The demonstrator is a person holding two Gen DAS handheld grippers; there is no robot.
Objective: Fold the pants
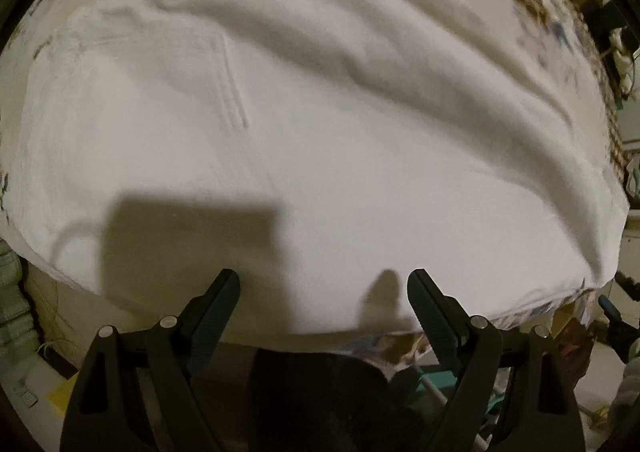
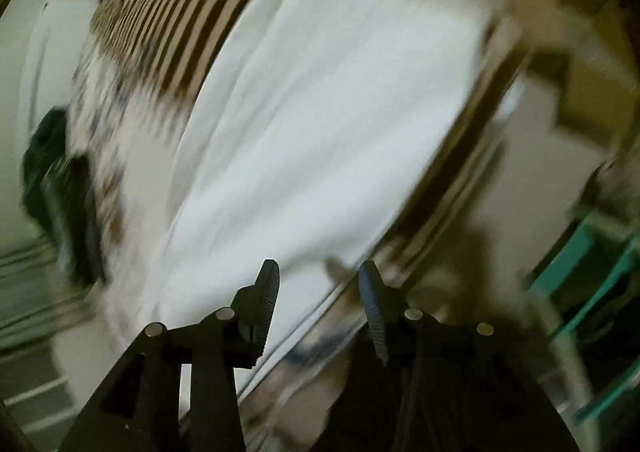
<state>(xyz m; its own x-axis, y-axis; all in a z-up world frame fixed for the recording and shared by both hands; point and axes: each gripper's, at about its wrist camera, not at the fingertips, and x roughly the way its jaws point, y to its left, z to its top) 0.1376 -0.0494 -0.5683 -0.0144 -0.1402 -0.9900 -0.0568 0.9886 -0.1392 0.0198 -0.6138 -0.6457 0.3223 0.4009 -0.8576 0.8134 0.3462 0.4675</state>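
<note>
White pants (image 1: pixel 320 155) lie spread over a patterned bed cover, with soft creases running across them and a stitched seam (image 1: pixel 234 91) on the left. My left gripper (image 1: pixel 323 280) hangs over the near edge of the cloth, jaws wide open with nothing between them. In the blurred right wrist view the same white pants (image 2: pixel 320 111) stretch away diagonally. My right gripper (image 2: pixel 319 272) is above their near end, jaws apart and empty, the cloth below them.
The floral and checked bed cover (image 1: pixel 532 11) shows around the pants. Below the bed edge are a dark shape (image 1: pixel 320 392) and clutter on the floor. A teal frame (image 2: pixel 592 272) stands at the right, and a dark object (image 2: pixel 52 187) sits at the left.
</note>
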